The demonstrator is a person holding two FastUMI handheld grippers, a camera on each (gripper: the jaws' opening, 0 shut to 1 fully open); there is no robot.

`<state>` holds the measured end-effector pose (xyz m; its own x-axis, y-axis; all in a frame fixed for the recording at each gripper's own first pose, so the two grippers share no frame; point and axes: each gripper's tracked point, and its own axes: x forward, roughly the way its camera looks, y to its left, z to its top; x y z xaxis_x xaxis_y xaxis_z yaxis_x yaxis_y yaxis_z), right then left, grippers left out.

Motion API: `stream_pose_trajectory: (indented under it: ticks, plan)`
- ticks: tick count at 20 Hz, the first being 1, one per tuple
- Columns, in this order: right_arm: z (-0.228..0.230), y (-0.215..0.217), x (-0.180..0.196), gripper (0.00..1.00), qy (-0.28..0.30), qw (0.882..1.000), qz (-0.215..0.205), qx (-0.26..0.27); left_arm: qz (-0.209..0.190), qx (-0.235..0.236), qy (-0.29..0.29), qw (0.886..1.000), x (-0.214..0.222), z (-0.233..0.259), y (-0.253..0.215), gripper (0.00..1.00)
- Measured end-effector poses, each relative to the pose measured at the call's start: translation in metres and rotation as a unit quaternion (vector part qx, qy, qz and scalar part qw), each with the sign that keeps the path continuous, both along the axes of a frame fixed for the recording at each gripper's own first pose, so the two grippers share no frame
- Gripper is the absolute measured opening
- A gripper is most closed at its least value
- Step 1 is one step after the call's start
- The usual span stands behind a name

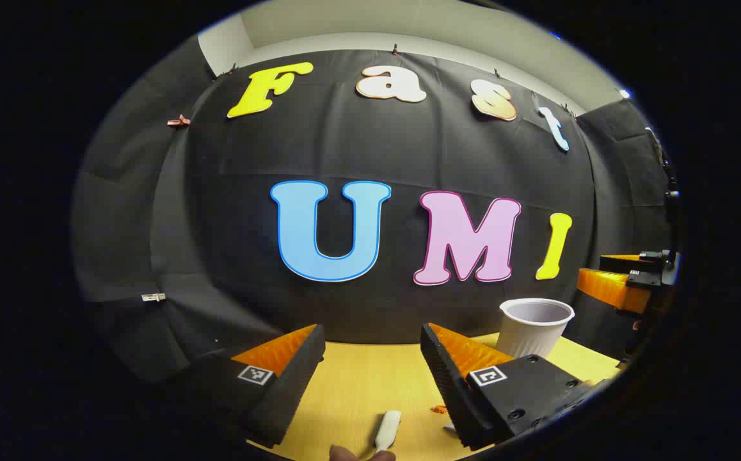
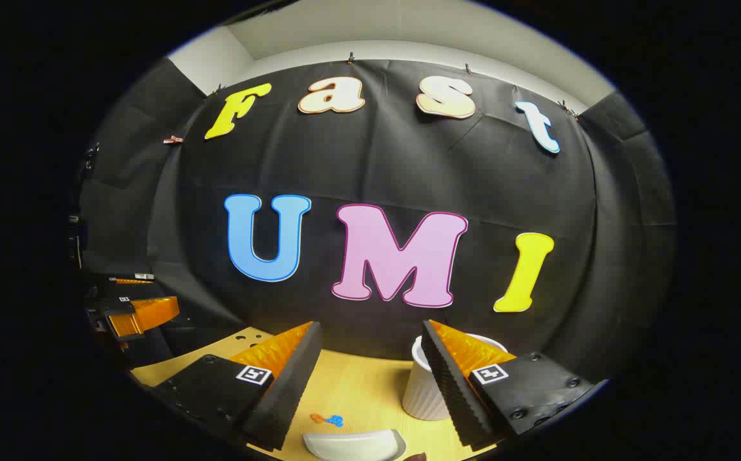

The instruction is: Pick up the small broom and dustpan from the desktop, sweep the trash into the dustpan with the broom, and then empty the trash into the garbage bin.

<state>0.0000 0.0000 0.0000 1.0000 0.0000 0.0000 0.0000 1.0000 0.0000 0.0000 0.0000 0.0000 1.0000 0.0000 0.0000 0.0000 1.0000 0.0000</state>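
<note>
In the left gripper view my left gripper [image 1: 372,333] is open above the yellow table [image 1: 358,384]. Below the gap lies a slim white handle [image 1: 387,429], seemingly the broom's; its far end is cut off. A tiny orange scrap [image 1: 438,408] lies beside the right finger. In the right gripper view my right gripper [image 2: 369,328] is open too. A white curved dustpan [image 2: 354,444] lies on the table [image 2: 358,390] under the gap. Orange and blue scraps [image 2: 327,419] lie just beyond it. The white ribbed bin [image 2: 425,390] stands partly behind the right finger.
The same white bin [image 1: 532,326] stands at the table's back right in the left gripper view, with the other gripper [image 1: 626,282] beyond it at the far right. The right gripper view has the other gripper [image 2: 137,314] at its left edge. A fingertip [image 1: 345,453] pokes in below.
</note>
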Motion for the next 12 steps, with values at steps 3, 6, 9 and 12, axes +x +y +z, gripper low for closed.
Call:
stream_pose_trajectory:
  ticks: [3,6,9,12]
  plan:
    - [-0.002,0.001,-0.002,0.97,0.001,1.0,-0.001,0.0,-0.003,0.005,0.001,1.0,-0.001,0.0,0.0,0.96]
    - [-0.002,0.004,-0.004,0.97,0.002,1.0,-0.002,-0.001,-0.007,0.011,0.0,1.0,-0.003,0.0,-0.002,0.96]
    - [-0.003,0.005,-0.008,0.97,0.002,1.0,-0.003,0.001,-0.009,0.018,-0.003,1.0,-0.007,0.001,-0.003,0.95]
    - [-0.004,0.009,-0.011,0.97,0.004,1.0,-0.003,0.0,-0.011,0.019,-0.004,1.0,-0.01,0.0,-0.003,0.96]
